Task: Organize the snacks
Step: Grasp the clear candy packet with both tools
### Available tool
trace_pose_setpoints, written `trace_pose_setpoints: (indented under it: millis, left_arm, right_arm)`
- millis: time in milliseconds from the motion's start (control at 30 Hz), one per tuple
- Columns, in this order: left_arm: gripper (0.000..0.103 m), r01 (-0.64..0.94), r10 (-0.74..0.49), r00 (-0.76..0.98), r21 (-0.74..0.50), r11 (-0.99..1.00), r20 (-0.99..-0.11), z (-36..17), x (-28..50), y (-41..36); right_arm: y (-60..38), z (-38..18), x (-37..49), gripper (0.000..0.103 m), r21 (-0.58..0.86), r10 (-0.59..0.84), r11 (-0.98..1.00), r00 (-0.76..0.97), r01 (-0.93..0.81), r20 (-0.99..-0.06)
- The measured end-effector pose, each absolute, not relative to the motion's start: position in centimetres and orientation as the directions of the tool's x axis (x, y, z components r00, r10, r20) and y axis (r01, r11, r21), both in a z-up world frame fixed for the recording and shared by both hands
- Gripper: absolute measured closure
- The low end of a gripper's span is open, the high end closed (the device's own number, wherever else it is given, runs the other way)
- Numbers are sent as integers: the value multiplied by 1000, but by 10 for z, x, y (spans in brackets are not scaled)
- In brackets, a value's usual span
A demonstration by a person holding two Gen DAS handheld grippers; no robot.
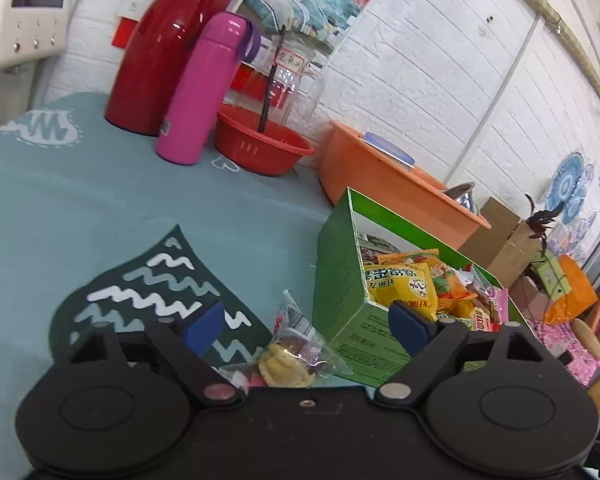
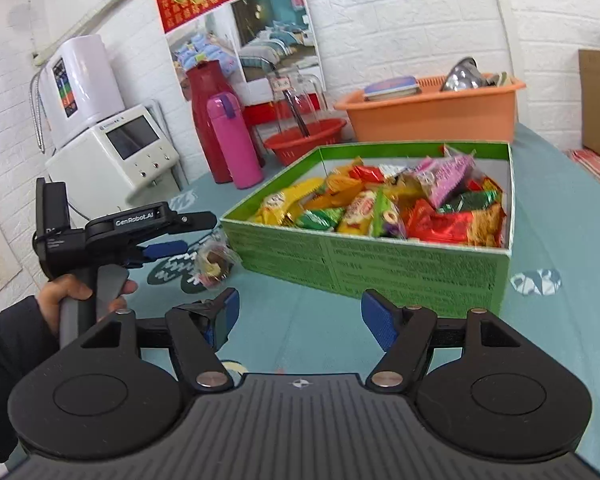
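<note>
A green cardboard box [image 2: 380, 256] full of bright snack packets [image 2: 384, 204] stands on the teal tablecloth. Just left of its near corner lies a clear-wrapped snack [image 1: 296, 356] with yellow and pink pieces inside, the same clear-wrapped snack [image 2: 214, 264] showing in the right wrist view. My left gripper [image 1: 306, 326] is open, its blue pads wide apart, with the wrapped snack lying between them near the base; the pads do not press it. The right gripper [image 2: 300, 318] is open and holds nothing, in front of the box's near wall. A hand [image 2: 72, 296] holds the left gripper's handle.
At the back stand a red jug [image 1: 160, 56], a pink flask [image 1: 202, 92], a red basket [image 1: 260, 148] with a glass pitcher, and an orange tub [image 1: 384, 180]. A white appliance [image 2: 112, 160] sits at the far left. Cardboard boxes [image 1: 504, 240] lie beyond the table's right edge.
</note>
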State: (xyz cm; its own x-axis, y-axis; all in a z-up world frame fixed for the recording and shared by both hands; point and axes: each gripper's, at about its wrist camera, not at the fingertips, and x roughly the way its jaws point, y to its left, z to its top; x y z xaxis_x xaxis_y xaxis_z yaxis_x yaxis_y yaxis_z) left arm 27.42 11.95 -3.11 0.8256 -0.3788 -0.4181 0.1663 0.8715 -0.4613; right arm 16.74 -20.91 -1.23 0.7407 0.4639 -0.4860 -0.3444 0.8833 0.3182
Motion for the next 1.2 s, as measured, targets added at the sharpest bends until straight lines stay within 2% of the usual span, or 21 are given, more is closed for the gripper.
trace_pose_setpoints:
  millis: [33,100,133,267,400,500,567,667,767,1033,1067,1100,1133,1167,1200]
  left_arm:
    - [0,175,-396,818,-475,862,-417,-34,275,120]
    - [23,204,-445,778,-492,846,-443,-42,274,117]
    - [39,222,-463,756,-485,846,-462,-44,271,113]
    - [37,285,-542,699,-514,809,-467,-49,244,96]
    - [37,326,-656,600,-609,723,-457,-55,212,69]
    - [20,330,-697,558,-650,684,-451,-55,193,54]
    - [5,336,-707,547,-655,676,-449,-53,185,49]
    - [0,345,-715,531,-655,672,-454,-51,182,47]
    - [0,333,-715,529,-664,670,-457,-50,184,46]
    - [0,331,-734,514,-686,648,-444,-55,173,51]
    - [2,333,-735,512,-686,647,-445,-55,173,49]
    - [8,335,-739,506,-688,644,-445,-56,174,47]
    - [34,335,-738,502,-686,646,-450,-58,174,44]
    - [56,335,-726,509,-671,661,-462,-59,174,41]
    - [59,333,-717,515,-661,673,-470,-59,174,40]
  right_arm:
    - [-210,-15,167,0,323,463,883,737,-340,-493]
    - [-210,-20,166,0,327,462,884,731,-334,-503]
    - [-210,-22,165,0,331,463,883,727,-332,-507]
    - [-206,-28,161,0,344,481,874,706,-343,-520]
    - [-205,-35,152,0,352,509,860,675,-371,-534]
    - [-204,-43,143,0,374,546,838,642,-398,-539]
    - [-202,-48,139,0,385,560,828,624,-407,-545]
    - [-199,-52,135,7,397,573,819,609,-414,-548]
    - [-195,-51,134,12,401,588,809,607,-430,-536]
    - [-191,-53,136,13,389,592,806,603,-447,-534]
    - [-189,-54,138,16,384,591,807,606,-449,-533]
    - [-186,-54,140,24,380,590,807,608,-451,-531]
    - [-185,-56,141,29,381,596,803,605,-459,-528]
    - [-183,-57,141,39,378,596,803,607,-461,-526]
    - [-184,-57,142,44,377,598,801,605,-464,-526]
